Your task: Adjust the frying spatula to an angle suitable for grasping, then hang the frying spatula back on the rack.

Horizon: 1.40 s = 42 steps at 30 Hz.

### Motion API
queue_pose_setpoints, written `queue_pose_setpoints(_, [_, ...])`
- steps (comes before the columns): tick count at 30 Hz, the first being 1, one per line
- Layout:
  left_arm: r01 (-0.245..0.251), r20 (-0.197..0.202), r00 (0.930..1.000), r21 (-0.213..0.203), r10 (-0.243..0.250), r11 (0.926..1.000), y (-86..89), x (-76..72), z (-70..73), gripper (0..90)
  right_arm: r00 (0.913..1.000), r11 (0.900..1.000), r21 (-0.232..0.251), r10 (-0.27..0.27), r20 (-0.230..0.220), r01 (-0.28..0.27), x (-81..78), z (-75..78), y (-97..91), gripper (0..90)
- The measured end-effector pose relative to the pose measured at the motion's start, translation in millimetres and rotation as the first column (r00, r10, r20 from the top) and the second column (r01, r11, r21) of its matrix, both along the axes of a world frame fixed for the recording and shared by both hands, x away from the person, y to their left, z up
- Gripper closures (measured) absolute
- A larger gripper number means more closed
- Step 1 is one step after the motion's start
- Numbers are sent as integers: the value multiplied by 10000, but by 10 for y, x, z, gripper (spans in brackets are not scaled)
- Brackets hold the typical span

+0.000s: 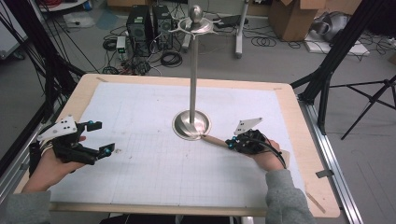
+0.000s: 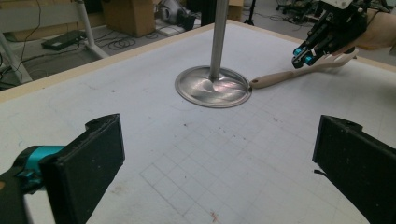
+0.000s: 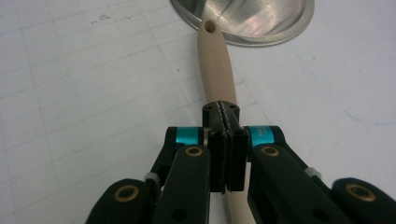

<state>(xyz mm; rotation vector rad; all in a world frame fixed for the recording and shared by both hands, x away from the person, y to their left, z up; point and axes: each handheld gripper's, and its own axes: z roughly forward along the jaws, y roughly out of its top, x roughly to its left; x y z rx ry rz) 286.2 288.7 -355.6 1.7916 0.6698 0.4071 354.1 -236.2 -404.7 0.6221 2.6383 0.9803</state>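
A steel stand with a round base (image 1: 191,125) and a tall pole (image 1: 193,70) rises from the middle of the white grid mat. A beige utensil (image 1: 212,139) lies flat on the mat, the holed end of its handle (image 3: 211,32) touching the base rim (image 3: 261,39). My right gripper (image 3: 226,116) hovers over the handle with its jaws pressed together; the handle runs underneath them, not between them. The left gripper view shows that gripper (image 2: 302,56) low over the utensil (image 2: 280,77). My left gripper (image 1: 102,137) rests at the mat's left side, jaws wide apart and empty.
The stand's top carries curved hooks and a ball (image 1: 196,16). The wooden table edge (image 1: 299,116) frames the mat. Beyond the table are computer towers (image 1: 140,28), cables, cardboard boxes and black tripod legs (image 1: 336,60).
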Motion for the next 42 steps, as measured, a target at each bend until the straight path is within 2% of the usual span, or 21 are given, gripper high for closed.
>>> queue_pose_setpoints(5, [29,-16,10000,-50,-29,10000,-7,7,-2,26,10000,9997,241,24,33,-25,-27,20,-14,885])
queue_pose_setpoints(10, [30,-60,10000,-103,-30,9999,9,25,-18,26,10000,9982,604,-58,24,56,-36,43,-55,792])
queue_pose_setpoints(17, [-3,-95,10000,-171,1,9999,43,33,-28,26,9997,9901,1381,-256,-30,258,-28,73,-163,516])
queue_pose_setpoints(25, [-82,-50,10000,-232,81,9997,74,21,-16,26,9969,9836,1703,-505,-609,602,-9,41,-254,198])
queue_pose_setpoints(26, [-82,-80,9999,-243,81,9997,75,24,-18,26,9969,9832,1722,-501,-612,600,-2,35,-264,180])
queue_pose_setpoints(35, [-80,-86,9999,-158,79,9998,49,28,-21,26,9960,9806,1836,-560,-700,681,-35,56,-318,157])
queue_pose_setpoints(37, [-31,-70,10000,-151,30,9999,35,21,-15,26,9956,9818,1750,-618,-701,732,-47,65,-332,157])
queue_pose_setpoints(39, [5,-52,10000,-175,-6,9998,25,20,-8,26,9957,9868,1445,-631,-684,725,-60,77,-344,158])
queue_pose_setpoints(42, [39,-55,10000,-209,-40,9998,22,49,-15,26,9972,9923,1130,-444,-606,511,-61,77,-360,158])
